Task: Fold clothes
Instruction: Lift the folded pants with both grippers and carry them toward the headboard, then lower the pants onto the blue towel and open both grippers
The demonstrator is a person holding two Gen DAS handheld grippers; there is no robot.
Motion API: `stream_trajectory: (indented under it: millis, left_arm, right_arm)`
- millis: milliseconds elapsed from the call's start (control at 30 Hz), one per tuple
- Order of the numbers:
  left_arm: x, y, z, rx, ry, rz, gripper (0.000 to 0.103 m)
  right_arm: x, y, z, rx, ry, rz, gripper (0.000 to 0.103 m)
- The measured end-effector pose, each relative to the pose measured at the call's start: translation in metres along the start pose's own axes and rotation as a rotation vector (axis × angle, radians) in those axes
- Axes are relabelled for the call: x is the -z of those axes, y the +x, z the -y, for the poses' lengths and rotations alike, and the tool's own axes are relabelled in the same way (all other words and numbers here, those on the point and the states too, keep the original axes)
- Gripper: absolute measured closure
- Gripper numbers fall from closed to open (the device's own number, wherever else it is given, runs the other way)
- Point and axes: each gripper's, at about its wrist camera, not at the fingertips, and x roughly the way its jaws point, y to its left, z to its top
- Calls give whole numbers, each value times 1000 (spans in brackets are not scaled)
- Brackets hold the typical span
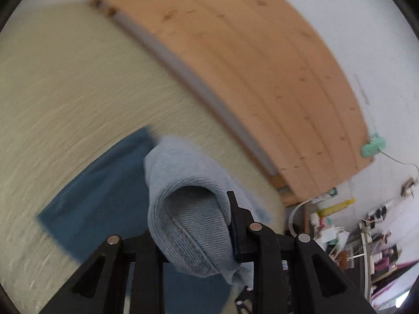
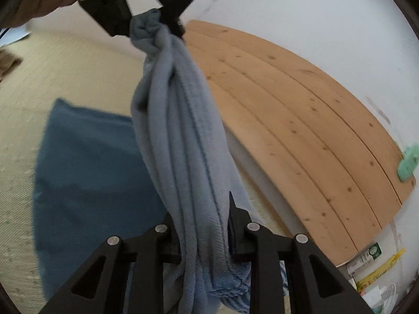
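The light blue cloth (image 2: pixel 183 141) is up in the air, bunched into a long rope between the two claws. The right claw (image 2: pixel 203 225) is clenched on the lower end of it, with the soft folds squeezed between its black fingers (image 2: pixel 237 225). The left claw (image 2: pixel 154 13) is clenched on the other end, up high, where the cloth makes a little knot-like bump. In the left wrist view the left claw (image 1: pixel 191 222) has a thick loop of the same cloth stuffed between its fingers. Below it all lies a dark blue cloth (image 2: pixel 86 172), flat on the pale woven mat (image 2: pixel 65 62) on the floor. Wooden boards (image 2: pixel 301 130) lean by the white wall. The light blue cloth looks soft, floppy and light, a knit thing that sags and twists as soon as it is let hang. It will not break, but it can slip and it will not keep a shape by itself. Right now it is too scrunched to fold. It may be a shirt or a towel; the blur makes that hard to tell. A good place to hold would be two corners or an edge, so it can open out flat.
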Motion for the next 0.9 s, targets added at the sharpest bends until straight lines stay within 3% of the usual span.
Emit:
stream_trajectory:
  millis: [200, 367, 433, 500, 567, 633, 700, 833, 900]
  left_arm:
    - [37, 5, -60, -54, -102, -17, 70]
    - [50, 12, -85, -158, -147, -40, 49]
    - [55, 11, -90, -204, -153, -46, 30]
    - [59, 1, -92, -241, -168, -18, 25]
    - [63, -13, -94, -262, -185, 19, 21]
    - [69, -34, -91, -267, -191, 55, 20]
    - [78, -58, -86, -274, -192, 89, 19]
    - [99, -120, -63, -284, -176, 171, 17]
    - [116, -155, -49, -272, -169, 233, 15]
  right_arm:
    - [4, -1, -47, -76, -102, -91, 72]
    - [-5, 9, -82, -113, -160, -132, 63]
    - [-11, 11, -96, -155, -159, -146, 57]
    - [-21, 27, -111, -213, -139, -158, 53]
    - [-24, 18, -107, -282, -99, -164, 44]
    - [-32, 7, -102, -327, -55, -161, 41]
    - [-36, -8, -90, -380, 5, -126, 36]
    - [-38, -57, -57, -467, 146, 28, 6]
    - [-38, -75, -40, -492, 218, 91, 5]
